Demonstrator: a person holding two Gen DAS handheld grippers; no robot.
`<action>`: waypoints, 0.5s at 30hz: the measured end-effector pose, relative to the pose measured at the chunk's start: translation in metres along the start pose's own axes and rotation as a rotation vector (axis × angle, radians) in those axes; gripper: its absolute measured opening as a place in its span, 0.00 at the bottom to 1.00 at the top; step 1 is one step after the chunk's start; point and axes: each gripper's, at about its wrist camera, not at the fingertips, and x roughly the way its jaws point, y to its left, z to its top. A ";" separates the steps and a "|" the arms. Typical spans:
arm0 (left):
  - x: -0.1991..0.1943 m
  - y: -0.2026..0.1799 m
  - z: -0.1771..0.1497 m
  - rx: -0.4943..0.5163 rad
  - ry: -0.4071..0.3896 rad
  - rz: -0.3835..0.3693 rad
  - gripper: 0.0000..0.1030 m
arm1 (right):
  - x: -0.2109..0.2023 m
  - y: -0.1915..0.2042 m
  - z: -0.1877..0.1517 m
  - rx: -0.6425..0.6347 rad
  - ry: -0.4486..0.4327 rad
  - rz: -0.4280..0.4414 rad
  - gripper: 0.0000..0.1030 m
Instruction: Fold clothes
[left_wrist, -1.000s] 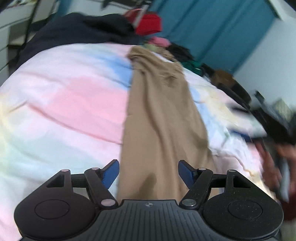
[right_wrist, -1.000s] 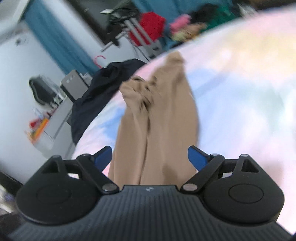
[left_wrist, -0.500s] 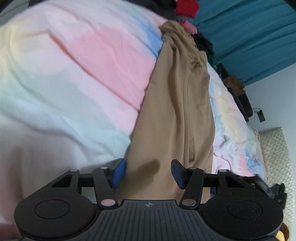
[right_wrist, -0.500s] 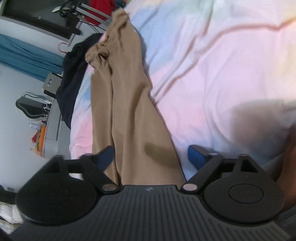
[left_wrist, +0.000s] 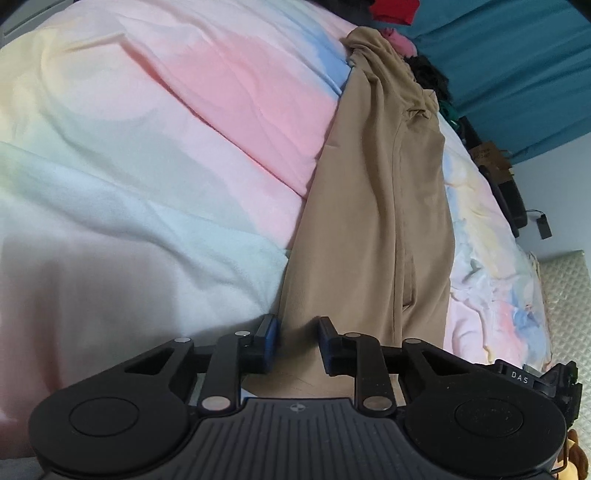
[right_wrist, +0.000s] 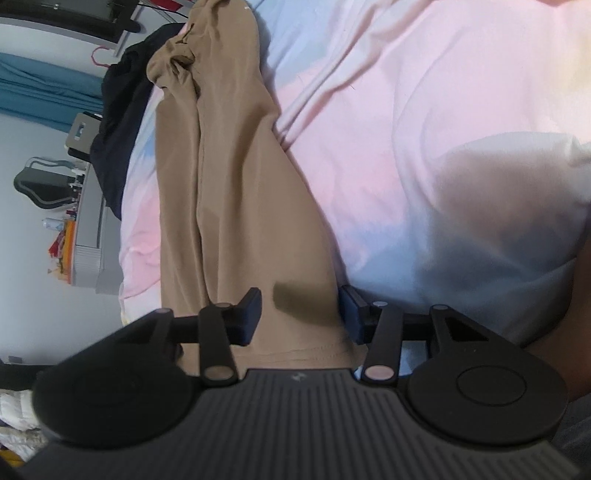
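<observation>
Left wrist view: the left gripper (left_wrist: 297, 341) sits low over the near hem end of a pair of tan trousers (left_wrist: 373, 206), its blue-padded fingers (left_wrist: 271, 334) a narrow gap apart with the cloth's left edge running between them. Whether the pads actually pinch the fabric cannot be told. The trousers lie lengthwise, folded leg on leg, stretching away across a pastel tie-dye bedsheet (left_wrist: 155, 147) towards a bunched waistband at the far end. A teal curtain (left_wrist: 517, 55) hangs behind the bed, with a red garment (left_wrist: 393, 9) at the far edge.

Right wrist view: the right gripper (right_wrist: 300, 312) hovers over the same hem end of the trousers (right_wrist: 229, 177), its jaws spread wide, one finger (right_wrist: 249, 314) above the cloth and the other at its right edge, holding nothing. The stitched hem lies just below the fingers. A dark navy garment (right_wrist: 118, 122) is heaped beside the waistband, at the bedsheet's (right_wrist: 424, 129) far-left edge.
</observation>
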 end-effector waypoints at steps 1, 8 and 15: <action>0.001 -0.001 0.000 0.003 0.001 -0.011 0.28 | 0.001 0.000 -0.001 -0.004 0.007 0.000 0.49; 0.010 -0.008 -0.007 0.031 0.051 -0.107 0.30 | 0.001 0.007 -0.009 -0.046 0.056 0.029 0.48; 0.026 -0.017 -0.012 0.068 0.098 -0.072 0.34 | 0.014 0.021 -0.014 -0.118 0.085 -0.082 0.47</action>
